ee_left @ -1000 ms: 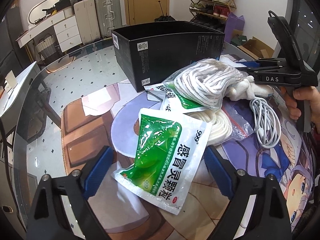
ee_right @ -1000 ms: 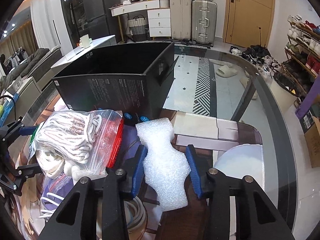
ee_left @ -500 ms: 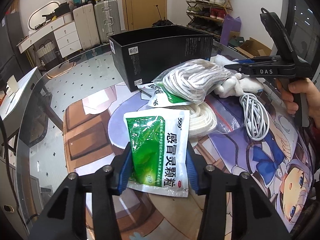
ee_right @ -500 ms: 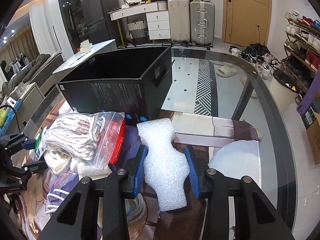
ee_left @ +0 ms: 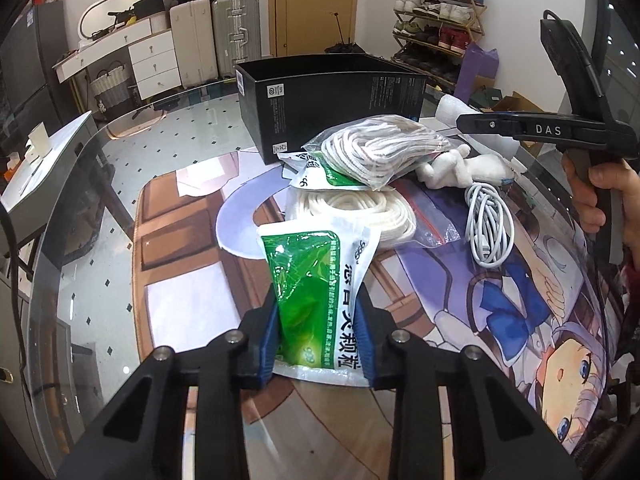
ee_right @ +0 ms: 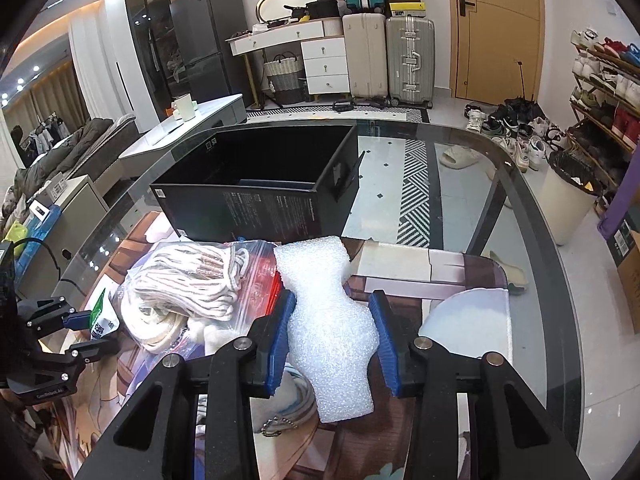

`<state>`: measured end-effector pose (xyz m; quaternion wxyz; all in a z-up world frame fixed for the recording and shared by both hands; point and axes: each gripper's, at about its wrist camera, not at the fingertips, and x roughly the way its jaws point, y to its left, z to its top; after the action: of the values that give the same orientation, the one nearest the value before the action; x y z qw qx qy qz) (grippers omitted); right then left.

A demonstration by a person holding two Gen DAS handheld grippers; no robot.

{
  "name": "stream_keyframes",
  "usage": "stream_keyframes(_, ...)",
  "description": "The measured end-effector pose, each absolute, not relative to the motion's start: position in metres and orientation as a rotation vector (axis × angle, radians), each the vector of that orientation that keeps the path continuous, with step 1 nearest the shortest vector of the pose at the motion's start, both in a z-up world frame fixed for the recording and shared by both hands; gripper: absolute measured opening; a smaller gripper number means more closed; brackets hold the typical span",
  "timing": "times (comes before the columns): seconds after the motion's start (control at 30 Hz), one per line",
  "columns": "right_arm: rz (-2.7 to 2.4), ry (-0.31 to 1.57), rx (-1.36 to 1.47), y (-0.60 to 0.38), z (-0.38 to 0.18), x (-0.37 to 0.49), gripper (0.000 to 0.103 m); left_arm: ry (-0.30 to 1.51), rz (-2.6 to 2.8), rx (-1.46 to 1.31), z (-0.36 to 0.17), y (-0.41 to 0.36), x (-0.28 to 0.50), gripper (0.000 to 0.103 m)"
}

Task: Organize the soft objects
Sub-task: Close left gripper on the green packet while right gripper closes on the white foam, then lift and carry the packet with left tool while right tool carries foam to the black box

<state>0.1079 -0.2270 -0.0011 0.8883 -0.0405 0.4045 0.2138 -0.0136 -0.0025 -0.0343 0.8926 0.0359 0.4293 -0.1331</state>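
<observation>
On mat | left gripper (ee_left: 318,338) jaws just closed, pinching green sachet (ee_left: 316,292)

glossy crinkly plastic sachet (ee_left: 320,284), bubbly white foam sheet (ee_right: 328,320), matt black cardboard box (ee_right: 256,208), shiny glass worktop (ee_right: 472,208), fuzzy cotton rope (ee_left: 380,148)

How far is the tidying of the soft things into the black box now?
Nothing shows inside the black box yet. In hand: left gripper has just closed on the green sachet; right gripper clamps the foam piece. Left: rope bags, plush toy, white cable.
</observation>
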Motion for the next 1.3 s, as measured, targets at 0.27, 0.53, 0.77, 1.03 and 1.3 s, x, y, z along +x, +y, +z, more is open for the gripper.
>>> stream_keyframes(0.27,0.499,0.816,-0.100,-0.218,0.012,0.089,0.039,0.851,-0.247,0.046,-0.024,0.000,-0.021,0.030)
stream_keyframes(0.53,0.535,0.798,-0.109,-0.204,0.017,0.078,0.039,0.807,-0.225,0.057,-0.003,-0.008,-0.010,0.030)
stream_keyframes(0.77,0.540,0.780,-0.100,-0.202,0.024,0.078,0.039,0.764,-0.210,0.061,0.014,-0.015,0.005,0.030)
stream_keyframes(1.03,0.534,0.756,-0.106,-0.200,0.037,0.082,0.039,0.736,-0.198,0.076,0.031,-0.019,0.025,0.030)
stream_keyframes(1.3,0.515,0.733,-0.107,-0.201,0.053,0.091,0.039,0.721,-0.195,0.080,0.040,-0.019,0.041,0.030)
